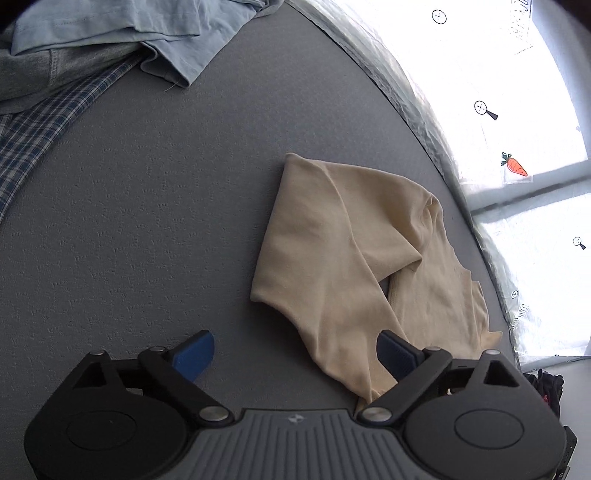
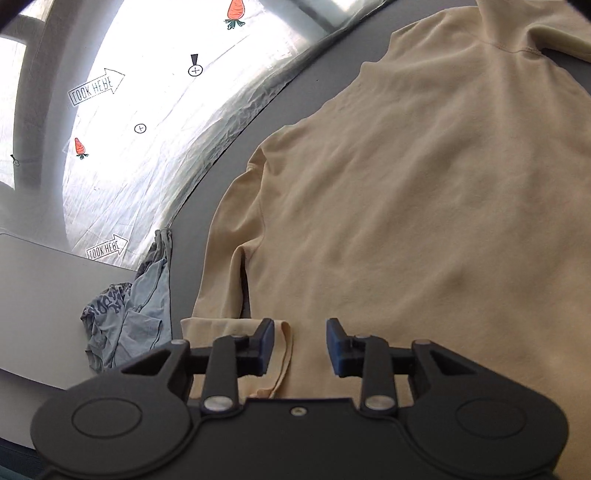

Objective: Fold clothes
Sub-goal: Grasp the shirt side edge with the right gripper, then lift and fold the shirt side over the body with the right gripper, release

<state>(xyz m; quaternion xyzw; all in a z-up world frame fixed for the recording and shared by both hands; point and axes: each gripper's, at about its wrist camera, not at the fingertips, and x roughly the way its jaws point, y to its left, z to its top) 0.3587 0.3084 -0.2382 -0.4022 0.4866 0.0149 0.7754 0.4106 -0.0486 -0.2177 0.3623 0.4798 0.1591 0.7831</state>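
Note:
A beige long-sleeved top lies partly folded on the grey table, with one part turned over the rest. My left gripper is open just above the table at the top's near corner; its right finger is over the cloth and its left finger is over bare table. In the right wrist view the same top lies spread flat. My right gripper is open low over its near edge, beside a sleeve cuff. Neither gripper holds anything.
A pile of clothes lies at the table's far left: a light blue garment, a grey one and a blue plaid shirt. Crumpled grey-blue clothes lie beside a grey surface. A bright plastic sheet with stickers lies past the table edge.

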